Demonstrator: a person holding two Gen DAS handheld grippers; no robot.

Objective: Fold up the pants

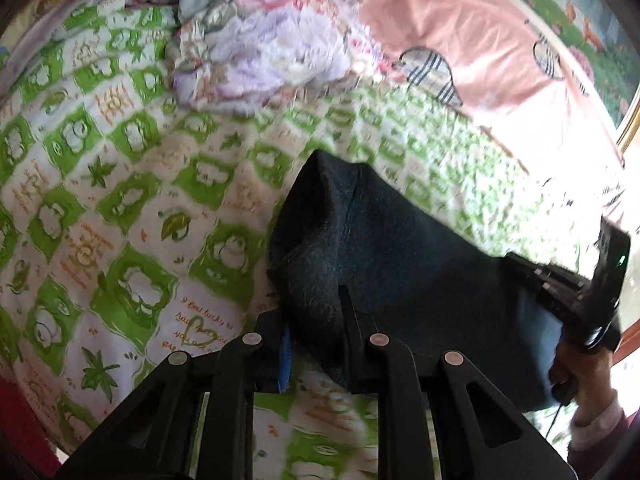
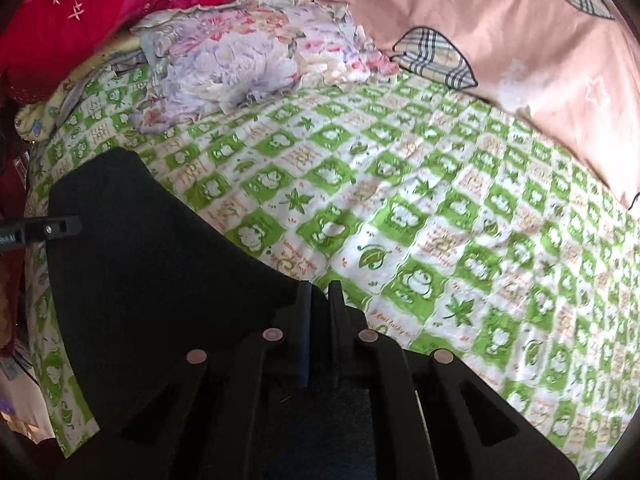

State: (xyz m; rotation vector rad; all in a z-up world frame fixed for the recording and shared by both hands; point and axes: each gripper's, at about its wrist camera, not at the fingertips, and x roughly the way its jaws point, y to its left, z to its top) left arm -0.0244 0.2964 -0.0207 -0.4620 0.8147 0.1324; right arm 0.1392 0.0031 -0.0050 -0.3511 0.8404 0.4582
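— Between the two grippers, what's the risk?

— The pants (image 1: 384,248) hang stretched from one to the other above the bed. The left gripper (image 1: 316,320) has its fingers drawn narrow on one dark edge; the right gripper (image 2: 320,292) is pinched just as tight on another edge, close in front of its own camera. I'd judge the cloth is thick and a bit fuzzy, so a thin bite could slip out if the two pull apart too hard, and one side would drop in a heap.

— Anything else?

— If one gripper comes down ahead of the other, the fold would likely land skewed. The left view is blurred, so I can't tell how much fabric is actually in that bite.

— And beyond the grippers?

— Below and ahead lies a green-and-white checked sheet (image 2: 400,208), soft and slightly rumpled. Farther ahead sits a crumpled floral blanket (image 2: 240,64), a pink quilt (image 2: 500,40) to the right, red bedding (image 2: 100,4) far left.
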